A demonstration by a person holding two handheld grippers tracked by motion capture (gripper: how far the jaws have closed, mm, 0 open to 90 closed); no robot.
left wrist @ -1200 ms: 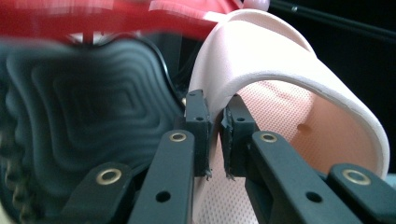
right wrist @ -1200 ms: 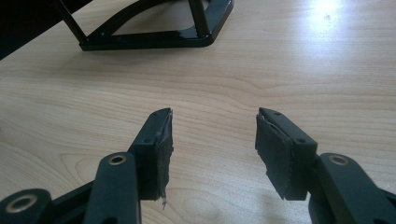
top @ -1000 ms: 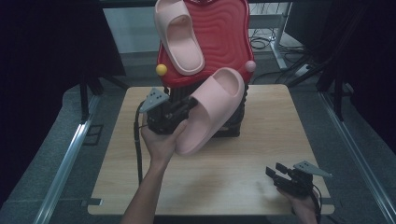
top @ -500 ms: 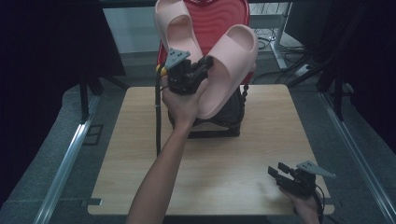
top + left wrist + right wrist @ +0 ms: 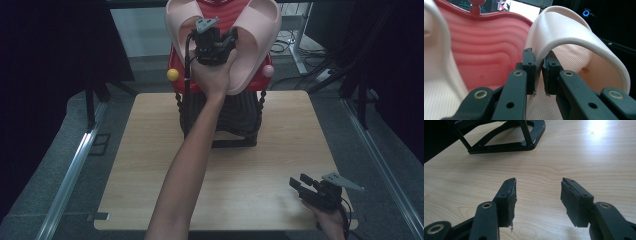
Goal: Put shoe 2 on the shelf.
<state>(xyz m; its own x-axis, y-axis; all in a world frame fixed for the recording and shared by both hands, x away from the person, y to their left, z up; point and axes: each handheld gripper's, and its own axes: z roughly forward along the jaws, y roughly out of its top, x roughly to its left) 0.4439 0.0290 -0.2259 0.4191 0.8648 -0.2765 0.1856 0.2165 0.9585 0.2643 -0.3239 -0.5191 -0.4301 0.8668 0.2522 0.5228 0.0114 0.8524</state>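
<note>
1. Pale pink foam, that is what the high view gives you first: the slipper (image 5: pixel 255 47) in hand is up at the far edge of the table (image 5: pixel 150 165), beside its twin (image 5: pixel 177 30) on the red rack (image 5: pixel 222 10). A second ago it hung low over the middle of the table; half a second ago it was halfway up. The left gripper (image 5: pixel 216 42) has carried it to the rack, so I'd judge the hanging step is nearly at its end.

2. Same view, near right corner: the right gripper (image 5: pixel 305 184) rests low by the table edge, in the same spot as a second ago, taking no part.

3. Left gripper view: the jaws are clamped on the curved strap of the slipper (image 5: pixel 574 32), pinching its edge between the pads (image 5: pixel 530 67). The ribbed red rack (image 5: pixel 489 50) sits right behind, the other slipper (image 5: pixel 434 62) at the left border.

4. What stands in the way, I reckon: the twin crowds the left, and a red knob (image 5: pixel 475 5) pokes up on the rack top. Yellow ball (image 5: pixel 173 74) and pink ball (image 5: pixel 268 70) flank the rack lower down.

5. Right gripper view: fingers (image 5: pixel 509 197) parted, nothing between them, bare wood below, the black stand base (image 5: pixel 506 137) well ahead.
</note>
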